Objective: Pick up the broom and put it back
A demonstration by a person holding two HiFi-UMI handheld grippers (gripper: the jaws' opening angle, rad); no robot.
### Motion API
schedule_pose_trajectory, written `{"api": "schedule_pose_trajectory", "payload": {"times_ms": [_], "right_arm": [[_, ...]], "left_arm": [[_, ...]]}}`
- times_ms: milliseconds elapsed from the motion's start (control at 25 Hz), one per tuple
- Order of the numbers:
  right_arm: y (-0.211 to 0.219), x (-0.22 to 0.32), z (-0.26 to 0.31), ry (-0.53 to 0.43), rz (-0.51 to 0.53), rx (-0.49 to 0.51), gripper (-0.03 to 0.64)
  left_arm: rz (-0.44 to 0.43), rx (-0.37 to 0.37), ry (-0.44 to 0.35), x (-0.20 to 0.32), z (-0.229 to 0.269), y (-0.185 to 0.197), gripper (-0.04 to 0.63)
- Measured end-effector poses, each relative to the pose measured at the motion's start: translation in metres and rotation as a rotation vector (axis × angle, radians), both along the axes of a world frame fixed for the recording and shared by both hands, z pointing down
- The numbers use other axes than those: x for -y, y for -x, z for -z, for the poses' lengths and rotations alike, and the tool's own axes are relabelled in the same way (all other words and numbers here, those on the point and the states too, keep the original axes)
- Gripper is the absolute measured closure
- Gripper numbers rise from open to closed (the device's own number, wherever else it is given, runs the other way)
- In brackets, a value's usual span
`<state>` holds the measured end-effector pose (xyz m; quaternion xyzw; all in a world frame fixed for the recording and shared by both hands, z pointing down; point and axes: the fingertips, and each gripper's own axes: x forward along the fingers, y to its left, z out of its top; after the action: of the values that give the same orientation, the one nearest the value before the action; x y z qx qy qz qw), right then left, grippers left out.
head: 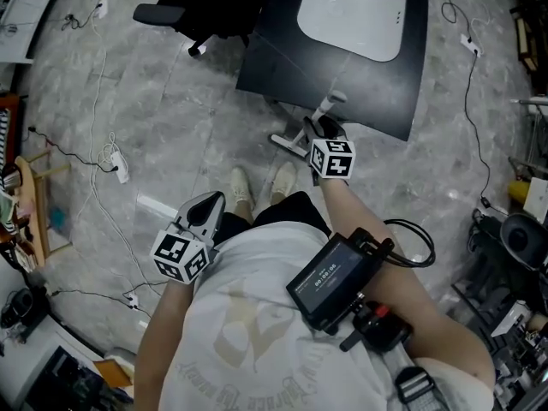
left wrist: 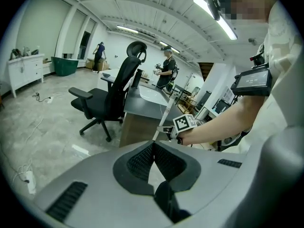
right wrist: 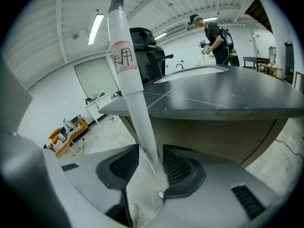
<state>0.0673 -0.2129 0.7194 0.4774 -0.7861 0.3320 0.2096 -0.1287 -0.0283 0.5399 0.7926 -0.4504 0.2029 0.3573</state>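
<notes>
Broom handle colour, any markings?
White broom handle with a pale pink label band near its top; shows best in the right gripper view.

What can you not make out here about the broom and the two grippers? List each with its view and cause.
- Broom handle, lower end: right gripper view, hidden below the right gripper.
- Left gripper: in the head view its own body covers its jaws.
- Arm-worn screen: head view, print too small to read.
</notes>
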Motion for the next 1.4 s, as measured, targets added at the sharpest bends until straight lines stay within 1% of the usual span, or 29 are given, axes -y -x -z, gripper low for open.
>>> {"api": "schedule_pose_trajectory", "payload": {"times_ms": [80, 160, 360, 720, 960, 1160, 1400], "right_arm": [[0.001, 0.002, 0.0, -0.003, 0.007, -0.008, 0.459], [0.001, 0.004, 0.001, -0.008, 0.018, -0.021, 0.496], [0.003, 0.002, -0.001, -0.016, 0.066, -0.053, 0.509], [0.013, -0.018, -0.003, -0.031, 0.182, -0.097, 0.518], [0.013, -0.036, 0.001, -0.038, 0.21, -0.109, 0.518], [0.007, -0.058, 0.015, -0.052, 0.227, -0.12, 0.52], [0.002, -0.07, 0.024, -0.069, 0.227, -0.138, 0.52]], "left_arm": [[0.017, 0.004, -0.002, -0.003, 0.003, 0.001, 0.584], [0.029, 0.005, -0.004, -0.004, 0.004, 0.002, 0.584], [0.033, 0.003, -0.006, -0.002, 0.001, 0.001, 0.584], [0.016, -0.015, -0.009, 0.012, -0.011, 0.003, 0.584], [-0.004, -0.027, -0.009, 0.012, -0.014, -0.001, 0.584], [-0.019, -0.032, -0.015, -0.002, -0.007, -0.008, 0.584], [-0.014, -0.034, -0.035, -0.002, -0.006, -0.002, 0.583]]}}
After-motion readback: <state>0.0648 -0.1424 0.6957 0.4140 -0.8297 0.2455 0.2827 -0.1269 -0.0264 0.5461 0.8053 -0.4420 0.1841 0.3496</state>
